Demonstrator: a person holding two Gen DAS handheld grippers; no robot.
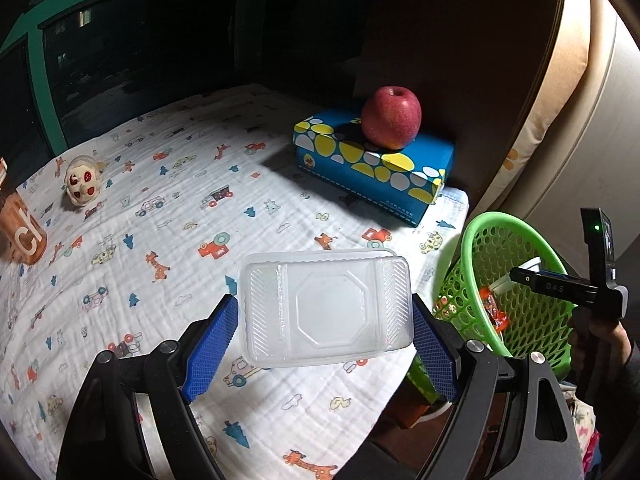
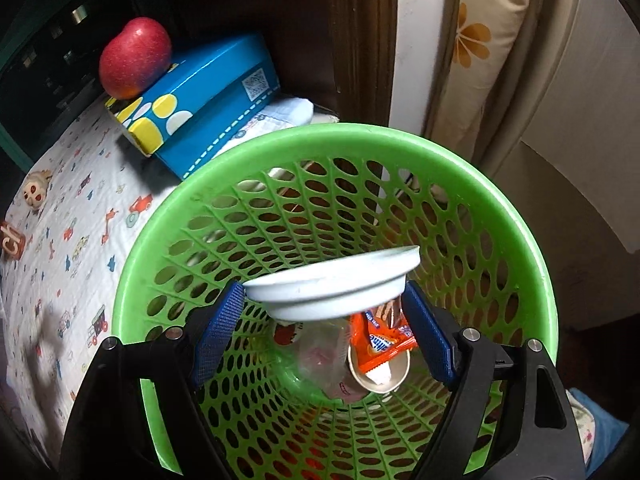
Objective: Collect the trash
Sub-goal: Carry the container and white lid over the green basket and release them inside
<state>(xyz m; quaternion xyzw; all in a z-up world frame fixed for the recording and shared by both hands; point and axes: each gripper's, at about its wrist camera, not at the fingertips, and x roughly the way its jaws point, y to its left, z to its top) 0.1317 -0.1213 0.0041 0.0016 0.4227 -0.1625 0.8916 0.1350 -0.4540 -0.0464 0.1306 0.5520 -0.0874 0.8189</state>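
My left gripper (image 1: 325, 316) is shut on a clear plastic food container (image 1: 326, 306), held above the patterned cloth. My right gripper (image 2: 322, 300) is shut on a white paper bowl (image 2: 334, 282), held tilted over the mouth of the green mesh basket (image 2: 500, 208). Inside the basket lie an orange snack wrapper (image 2: 380, 342), a paper cup (image 2: 380, 380) and a clear plastic bag (image 2: 320, 356). In the left wrist view the basket (image 1: 480, 232) stands off the table's right edge, with the right gripper's body (image 1: 560, 286) over it.
A red apple (image 1: 392, 117) sits on a blue spotted tissue box (image 1: 372, 164) at the back right. A small plush toy (image 1: 83, 184) and a brown box (image 1: 20, 224) lie at the left. A wooden wall (image 1: 480, 60) and a curtain (image 2: 480, 48) stand to the right.
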